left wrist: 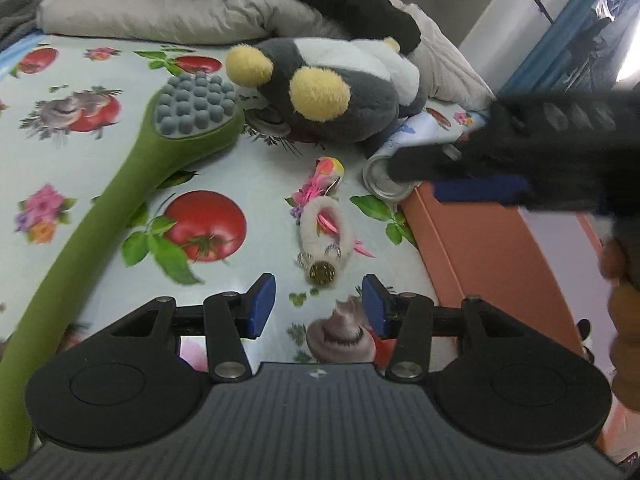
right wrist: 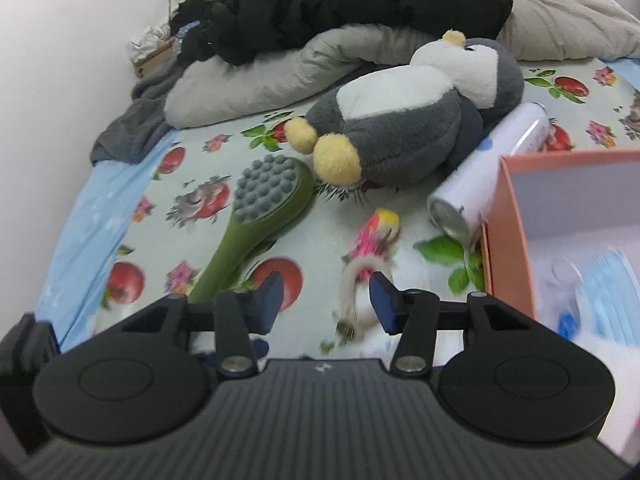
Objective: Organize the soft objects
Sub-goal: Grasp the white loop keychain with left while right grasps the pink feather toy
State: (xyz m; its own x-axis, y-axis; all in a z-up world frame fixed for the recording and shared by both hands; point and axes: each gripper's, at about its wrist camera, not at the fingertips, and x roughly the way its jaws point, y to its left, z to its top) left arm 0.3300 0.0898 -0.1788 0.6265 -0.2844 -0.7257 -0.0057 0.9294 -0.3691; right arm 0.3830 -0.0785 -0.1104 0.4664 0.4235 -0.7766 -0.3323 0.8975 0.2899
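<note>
A grey and white penguin plush [left wrist: 332, 88] [right wrist: 408, 128] with yellow feet lies on the fruit-print sheet [left wrist: 248, 184]. In front of it are a small pink feathered bird [left wrist: 326, 174] [right wrist: 376, 232] and a white fluffy ring [left wrist: 324, 236] [right wrist: 354, 280]. My left gripper [left wrist: 318, 308] is open, just short of the ring, with nothing between its pads. My right gripper [right wrist: 328, 302] is open too. The ring shows blurred beyond its right finger, untouched. In the left wrist view the right gripper [left wrist: 432, 178] is a dark blur by the can.
A green long-handled massage brush [left wrist: 120, 184] [right wrist: 256, 216] lies on the left. A white spray can [left wrist: 384, 180] [right wrist: 480, 176] rests against an orange box [left wrist: 480, 248] [right wrist: 516, 240] holding blue face masks [right wrist: 608, 292]. A grey pillow [right wrist: 256, 76] and black clothing [right wrist: 340, 4] are piled behind.
</note>
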